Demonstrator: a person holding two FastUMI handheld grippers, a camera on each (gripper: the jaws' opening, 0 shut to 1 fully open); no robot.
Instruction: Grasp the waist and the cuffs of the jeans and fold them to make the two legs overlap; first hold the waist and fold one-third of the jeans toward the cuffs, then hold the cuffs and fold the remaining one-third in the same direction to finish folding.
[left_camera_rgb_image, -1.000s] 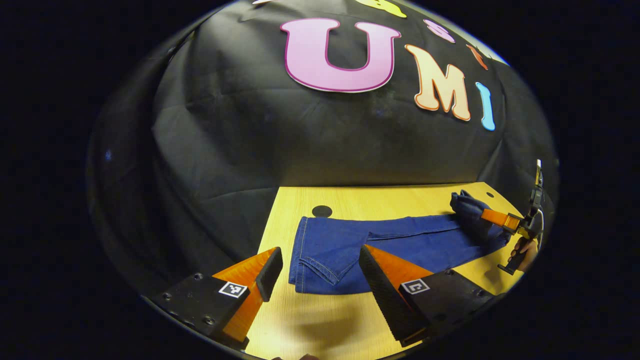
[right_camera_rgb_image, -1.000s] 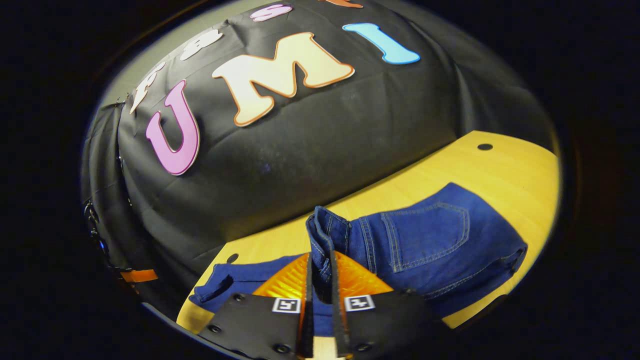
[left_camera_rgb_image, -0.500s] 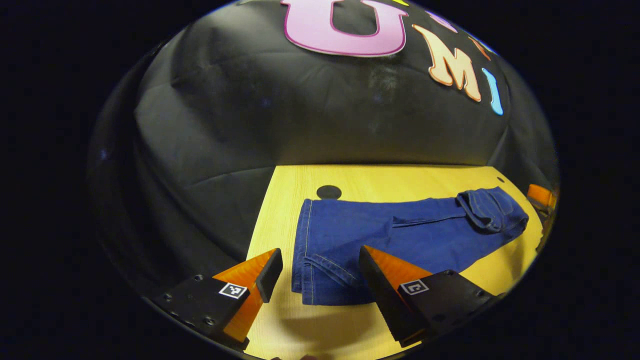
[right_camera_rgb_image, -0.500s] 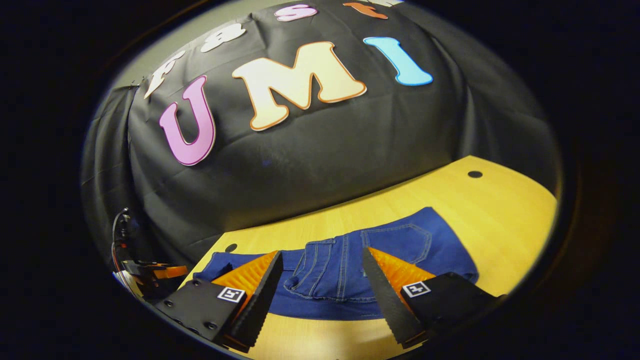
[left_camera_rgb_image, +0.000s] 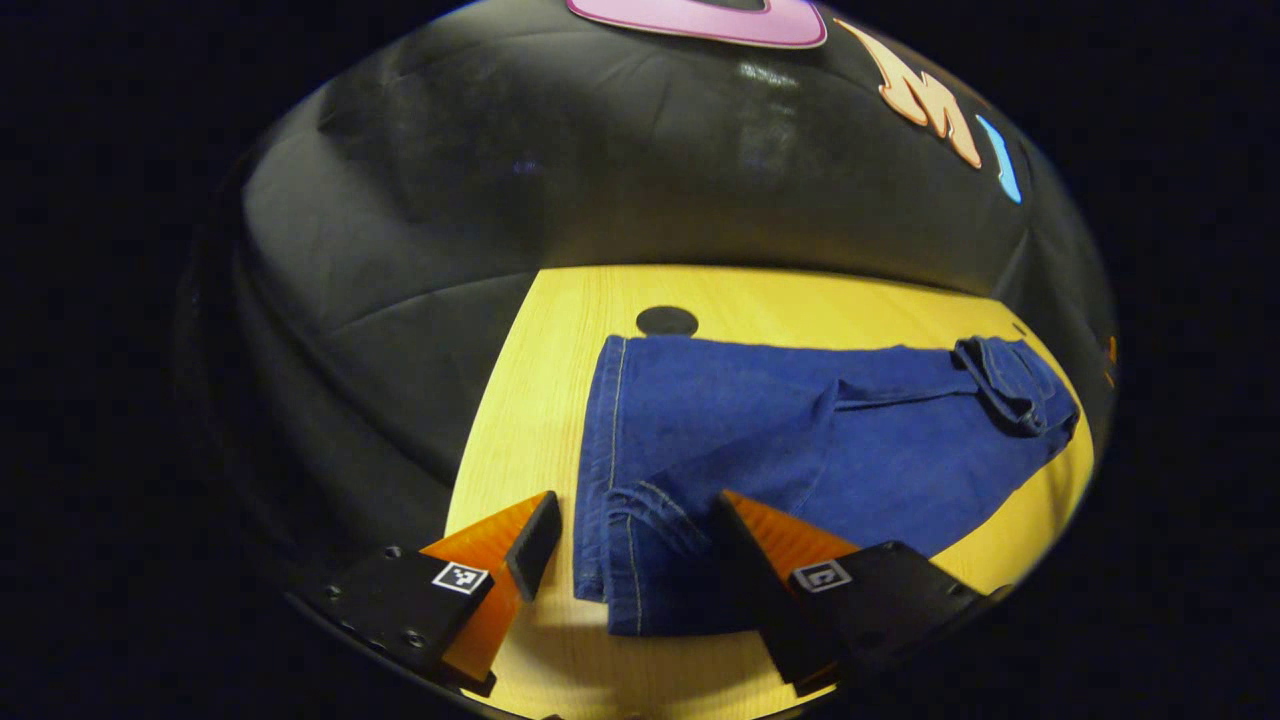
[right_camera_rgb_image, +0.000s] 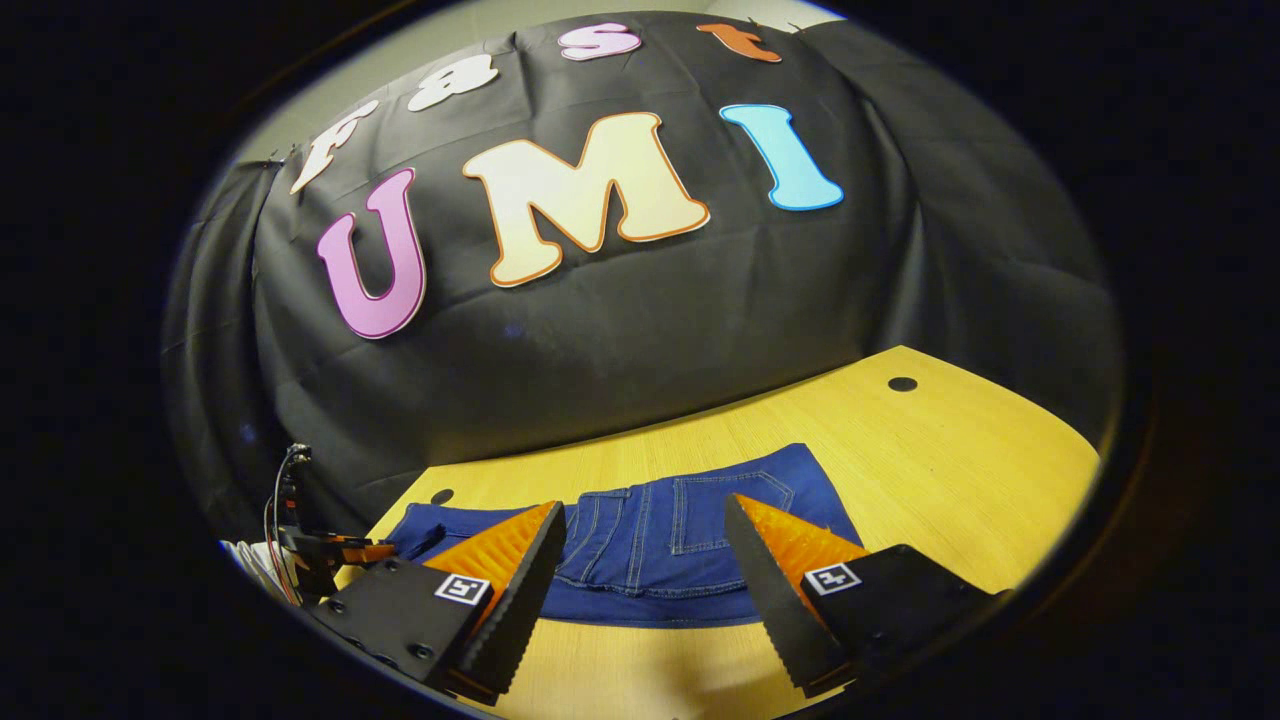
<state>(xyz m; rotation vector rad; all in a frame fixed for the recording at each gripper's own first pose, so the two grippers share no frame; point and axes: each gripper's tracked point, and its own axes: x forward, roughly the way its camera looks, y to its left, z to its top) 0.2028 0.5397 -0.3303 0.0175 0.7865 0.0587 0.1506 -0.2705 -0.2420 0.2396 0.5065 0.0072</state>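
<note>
Your left gripper (left_camera_rgb_image: 632, 545) has its two fingers spread wide, a broad gap between the tips. Its left finger (left_camera_rgb_image: 532, 532) is the shorter-looking one and angles inward; its right finger (left_camera_rgb_image: 745, 565) is longer in view and slants inward from the other side. The serrated inner faces look at each other across the gap and neither presses on anything.

Your right gripper (right_camera_rgb_image: 645, 560) is parted just as wide, fingers splayed in a V from the two black mounting blocks, toothed faces turned toward each other. Far to its left, low at the edge of the right gripper view, your other gripper shows small, with cables above it.
</note>
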